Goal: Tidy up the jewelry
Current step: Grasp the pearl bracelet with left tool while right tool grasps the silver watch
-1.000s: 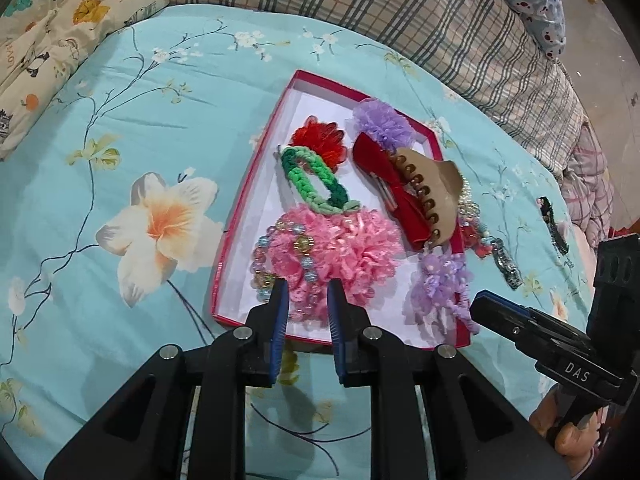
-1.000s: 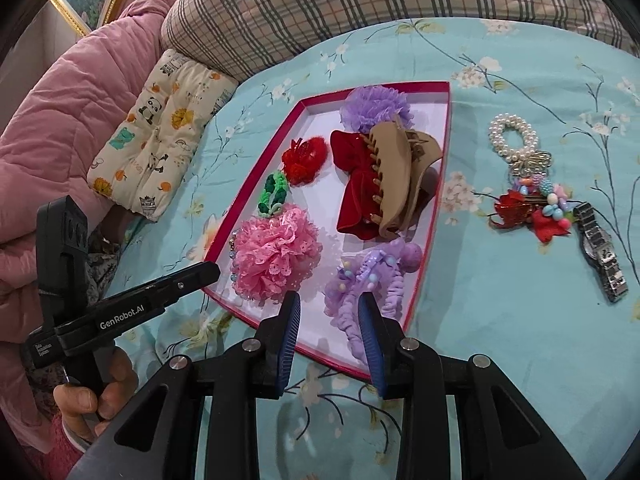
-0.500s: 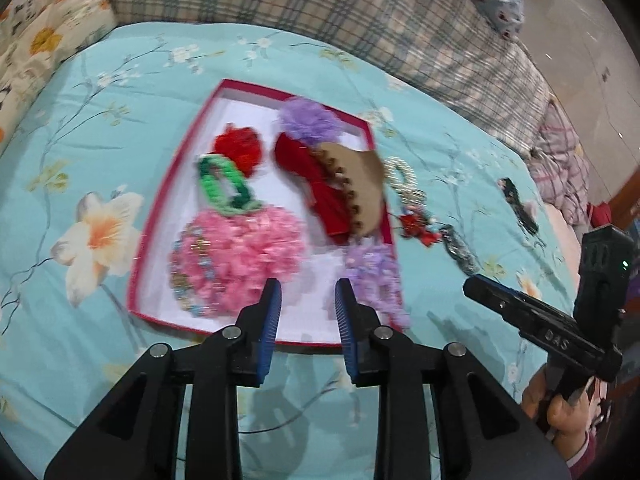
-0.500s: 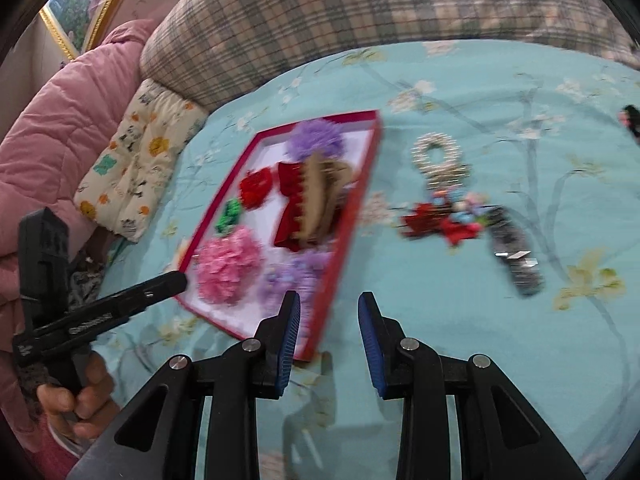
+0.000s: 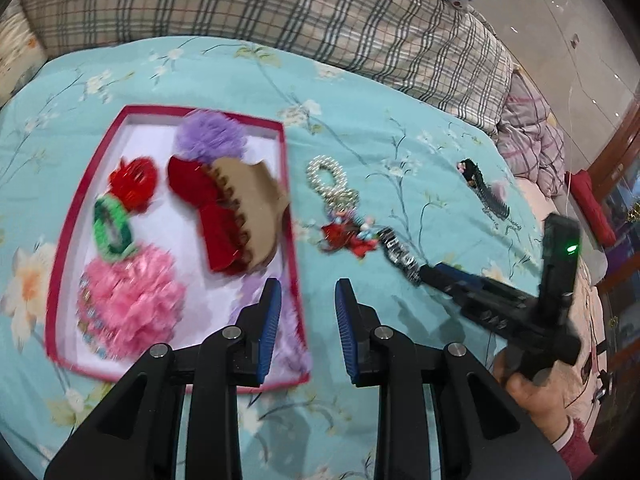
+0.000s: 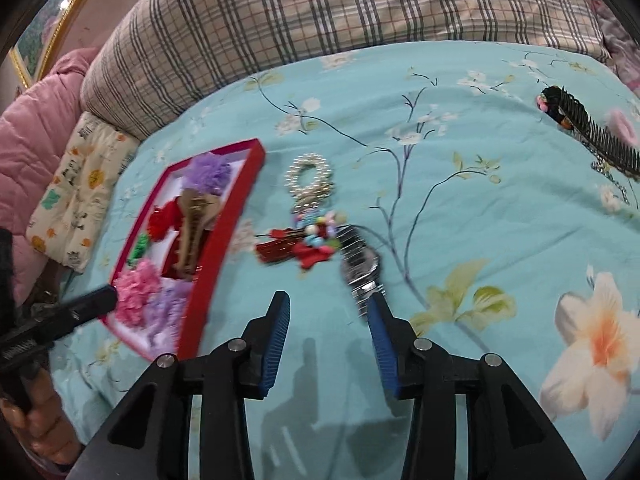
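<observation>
Right now I've got both grippers hanging over the bed [image 6: 460,152] with nothing in either one. The right gripper [image 6: 328,312] has its jaws spread wide and it's lined up on the watch [image 6: 360,264], which lies flat on the bedspread just past its right finger. That's my guess for the next grab, since it's the nearest loose piece.

The left gripper [image 5: 308,304] has its jaws spread too, parked over the near right edge of the red tray [image 5: 290,200]. I'd say it's there just to stay clear of the other one.

The tray already holds the soft stuff: the pink scrunchie [image 5: 132,304], green hair tie [image 5: 112,228], small red flower [image 5: 134,180], purple puff [image 5: 210,136], and the tan claw clip [image 5: 250,208] lying on a red bow [image 5: 196,188]. A lilac scrunchie [image 6: 168,300] sits at the near end.

Still loose beside the tray: a pearl bracelet [image 6: 310,172], then a red beaded charm [image 6: 304,244] touching the watch. A black comb clip [image 6: 584,128] is well apart, off to the right.

The watch band looks slippery and flat, so I figure it wants a low pinch across the band.
</observation>
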